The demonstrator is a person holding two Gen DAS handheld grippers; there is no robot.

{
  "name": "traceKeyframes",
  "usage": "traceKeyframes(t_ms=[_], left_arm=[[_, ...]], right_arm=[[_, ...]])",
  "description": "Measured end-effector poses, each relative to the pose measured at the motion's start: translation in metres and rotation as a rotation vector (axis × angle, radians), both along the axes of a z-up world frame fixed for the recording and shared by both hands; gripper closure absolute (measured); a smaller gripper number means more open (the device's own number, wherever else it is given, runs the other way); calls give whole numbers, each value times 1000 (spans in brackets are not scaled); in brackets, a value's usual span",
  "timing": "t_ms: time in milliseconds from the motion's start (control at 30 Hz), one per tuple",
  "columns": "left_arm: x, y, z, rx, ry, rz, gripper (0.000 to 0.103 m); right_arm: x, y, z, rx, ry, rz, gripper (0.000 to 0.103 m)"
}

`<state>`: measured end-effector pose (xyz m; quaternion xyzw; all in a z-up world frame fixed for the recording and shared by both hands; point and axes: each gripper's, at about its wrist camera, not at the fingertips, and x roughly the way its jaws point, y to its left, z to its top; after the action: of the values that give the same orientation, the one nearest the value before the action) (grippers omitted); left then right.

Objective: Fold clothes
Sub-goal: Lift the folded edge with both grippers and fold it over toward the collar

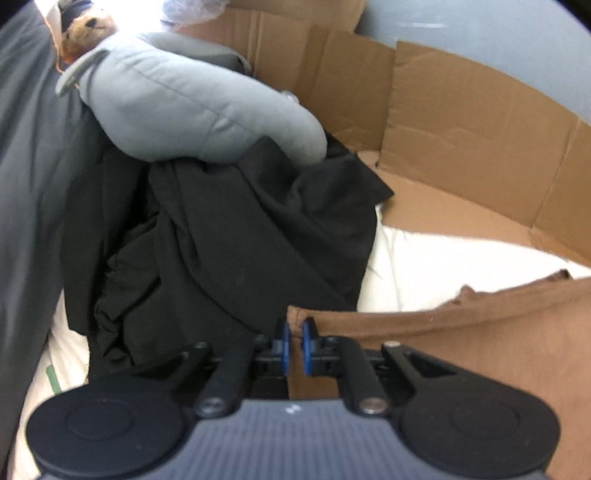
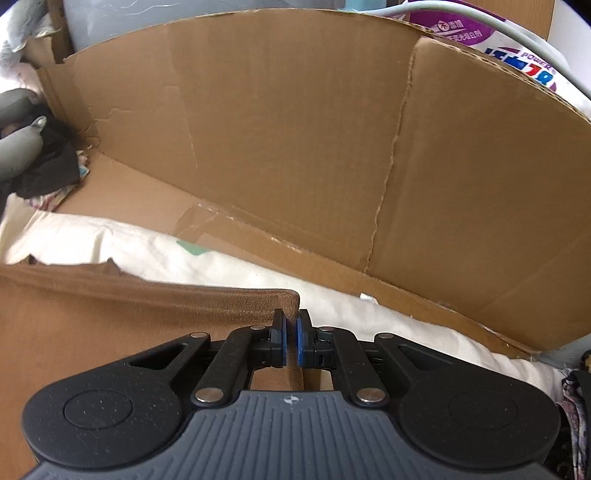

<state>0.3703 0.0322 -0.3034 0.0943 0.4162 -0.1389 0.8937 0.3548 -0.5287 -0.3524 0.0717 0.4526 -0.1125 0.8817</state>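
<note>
A brown garment (image 1: 461, 343) hangs stretched between my two grippers. My left gripper (image 1: 294, 332) is shut on its left corner, the blue pads pinching the hem. In the right wrist view the same brown garment (image 2: 110, 317) spreads to the left, and my right gripper (image 2: 290, 332) is shut on its right corner. The cloth's top edge runs taut from one corner to the other above a white bedsheet (image 1: 424, 266). A crumpled black garment (image 1: 229, 240) lies ahead of the left gripper.
A grey plush pillow (image 1: 177, 103) rests on the black garment, with a small teddy bear (image 1: 86, 29) behind it. Flattened cardboard walls (image 2: 295, 140) ring the white bedsheet (image 2: 110, 243). A dark grey cloth (image 1: 26, 166) fills the left edge. A printed package (image 2: 517, 55) stands beyond the cardboard.
</note>
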Motion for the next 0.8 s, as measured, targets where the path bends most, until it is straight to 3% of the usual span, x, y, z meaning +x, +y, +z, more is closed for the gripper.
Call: traceKeyframes(t_ms=[167,467,800], left_arm=[[-6,-2,16,-21,-46,20,96],[5,-4,6,1,-45,45,96],[20,-10,-11,24,-9,44,95]], right_arm=[[5,5,10,-32,-35,-42,100],[20,2,3,-82,-44,-79,100],[43,-5,-20,-102,32,-68,98]])
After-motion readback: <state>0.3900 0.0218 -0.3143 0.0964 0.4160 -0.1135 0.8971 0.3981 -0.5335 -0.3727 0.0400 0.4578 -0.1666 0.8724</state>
